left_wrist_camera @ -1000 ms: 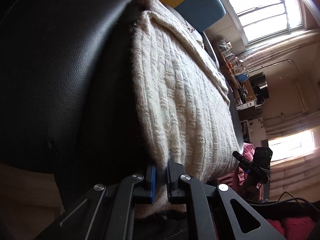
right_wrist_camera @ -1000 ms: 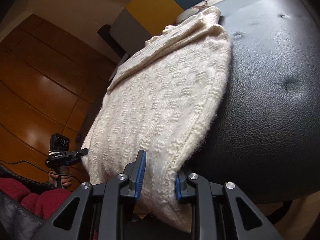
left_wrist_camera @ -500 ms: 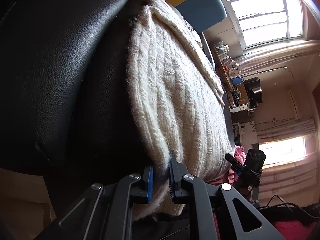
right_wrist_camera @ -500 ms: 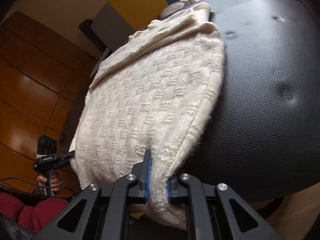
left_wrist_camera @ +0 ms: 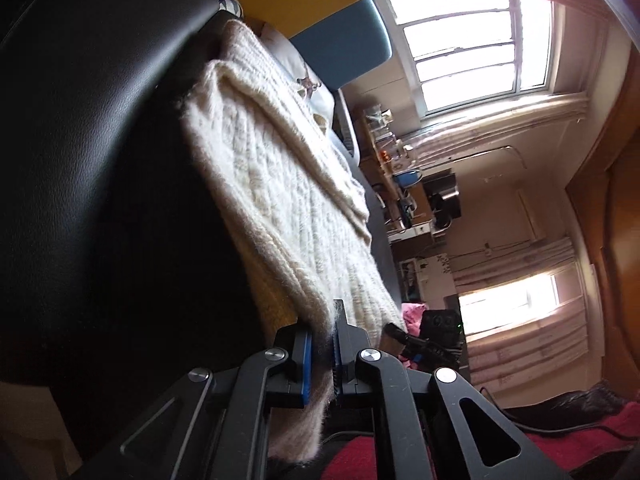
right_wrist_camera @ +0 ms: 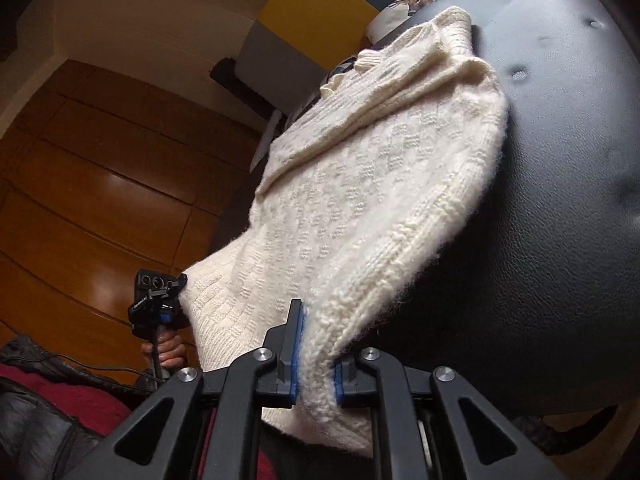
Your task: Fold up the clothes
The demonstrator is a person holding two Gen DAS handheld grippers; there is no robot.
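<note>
A black leather seat [right_wrist_camera: 560, 200] carries the cream knitted sweater [right_wrist_camera: 360, 200]. Left tongs [left_wrist_camera: 320, 360] and right tongs [right_wrist_camera: 316, 368] each pinch a near hem corner, probably so the hem lifts evenly for folding.

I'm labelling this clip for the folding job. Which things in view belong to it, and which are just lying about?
Belongs to the job:
- cream knit sweater, on the black leather seat
- left gripper, shut on the sweater's near edge
- right gripper, shut on the same edge

Just lying about:
- deer-print cushion
- red cloth
- cluttered desk under the window
</note>
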